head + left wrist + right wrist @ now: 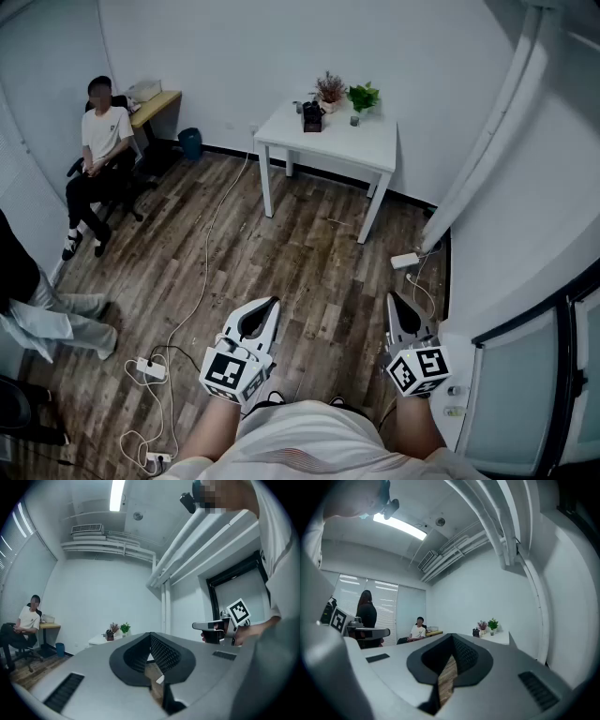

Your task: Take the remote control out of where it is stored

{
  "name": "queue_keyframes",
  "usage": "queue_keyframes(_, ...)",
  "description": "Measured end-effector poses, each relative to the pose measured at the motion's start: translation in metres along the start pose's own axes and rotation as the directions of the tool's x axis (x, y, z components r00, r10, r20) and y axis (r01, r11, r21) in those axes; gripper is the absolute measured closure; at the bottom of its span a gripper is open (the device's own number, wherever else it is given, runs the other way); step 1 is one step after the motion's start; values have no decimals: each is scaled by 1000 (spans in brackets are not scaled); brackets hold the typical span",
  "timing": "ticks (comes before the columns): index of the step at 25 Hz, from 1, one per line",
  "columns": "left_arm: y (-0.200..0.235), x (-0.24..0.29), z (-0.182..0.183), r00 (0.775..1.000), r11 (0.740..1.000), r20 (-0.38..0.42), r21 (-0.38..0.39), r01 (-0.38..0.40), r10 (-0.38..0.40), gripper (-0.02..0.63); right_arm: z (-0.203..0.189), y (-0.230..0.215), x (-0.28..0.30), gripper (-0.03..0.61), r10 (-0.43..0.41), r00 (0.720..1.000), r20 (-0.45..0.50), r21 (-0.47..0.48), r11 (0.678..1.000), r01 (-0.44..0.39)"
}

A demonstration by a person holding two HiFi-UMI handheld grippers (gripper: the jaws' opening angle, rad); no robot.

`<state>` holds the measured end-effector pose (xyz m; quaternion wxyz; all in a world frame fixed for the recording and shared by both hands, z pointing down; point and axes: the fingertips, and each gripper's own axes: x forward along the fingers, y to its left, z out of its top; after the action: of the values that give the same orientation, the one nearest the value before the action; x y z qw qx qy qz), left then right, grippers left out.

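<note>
Head view first, scanning from the left edge. Pale trouser legs of a standing person at far left, cropped by the frame. Seated person in the upper left on a black office chair, beside a wooden desk and a blue bin. White power strip at lower left on the wood floor.

Left gripper low in the centre, held level, jaws pressed together with nothing between them. White table at upper centre against the far wall, carrying a small dark container, a dried plant and a green potted plant, all bunched at its back edge.

Can't pick out the remote control anywhere, tbh. Contents of that dark container too small to tell from this far off.

Right gripper low right, well apart from the left one, also level and clamped tight on nothing. White adapter on the floor just above it in the frame.

Left gripper view: same story. Tips meeting at frame centre, just a sliver of floor showing below them, right gripper off at the right side of the frame.

Right gripper view: jaws closed up and empty too, seated person small at centre left, table and plants small at centre right.
</note>
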<state>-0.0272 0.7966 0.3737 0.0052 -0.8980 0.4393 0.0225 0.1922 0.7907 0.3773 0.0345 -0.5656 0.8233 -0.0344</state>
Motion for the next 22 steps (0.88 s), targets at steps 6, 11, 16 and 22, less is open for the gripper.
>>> queue_keyframes(6,4,-2,1,1000,1000,-4,-3,-7,7,606,-1,3,4,566,3,1000,-6,-7,1000,-3)
queue_keyframes(11,11,-4,-1,1000,1000,-4,-11,-11,11,606,-3,9,10,566,7,1000,-11,-21,1000,-7)
queue_keyframes(16,15,-7,1,1000,998,17,-55,7,-6,606,-3,19,16,566,49,999,-9,18,999,-48)
queue_keyframes(22,35,-11,1,999,997,18,-62,37,-36,606,-10,35,35,566,46,999,-15,33,998,-46)
